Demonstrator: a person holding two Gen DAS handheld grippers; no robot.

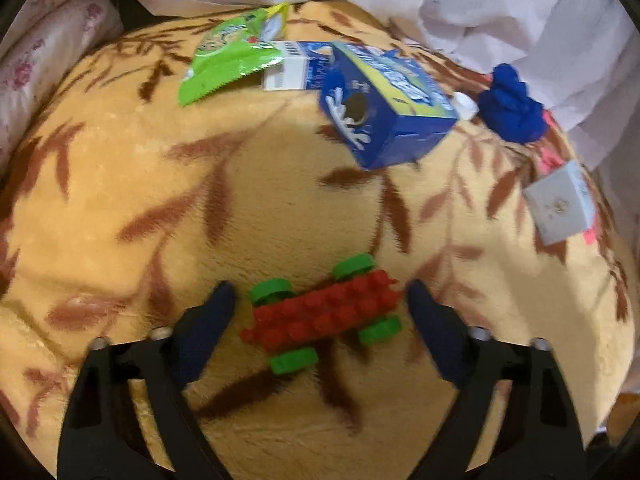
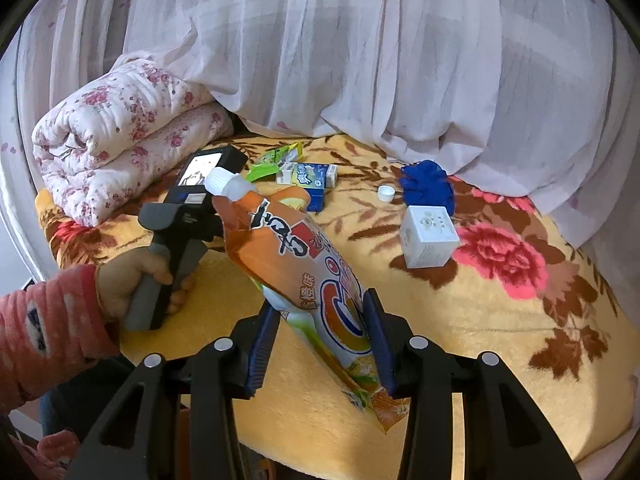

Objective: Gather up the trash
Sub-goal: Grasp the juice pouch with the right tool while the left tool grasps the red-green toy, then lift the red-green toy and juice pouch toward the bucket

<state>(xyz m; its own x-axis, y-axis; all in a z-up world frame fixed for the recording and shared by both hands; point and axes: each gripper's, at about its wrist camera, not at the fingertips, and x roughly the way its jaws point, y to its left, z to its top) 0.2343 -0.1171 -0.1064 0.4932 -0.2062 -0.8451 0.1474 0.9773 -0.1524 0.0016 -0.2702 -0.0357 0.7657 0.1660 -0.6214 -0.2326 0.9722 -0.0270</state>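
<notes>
My right claw (image 2: 320, 340) is clamped on the orange drink pouch (image 2: 304, 272), left claw (image 1: 320, 300) spread wide around a toy brick car (image 1: 324, 312), so I might bag the toy as trash.

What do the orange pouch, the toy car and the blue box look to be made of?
Orange pouch: glossy printed plastic film, creased and flexible, with a white plastic spout; held in the right claw.
Toy car: hard moulded plastic, studded red body and green wheels, between the open left claw fingers.
Blue box: printed cardboard, probably, with sharp folded edges.
</notes>
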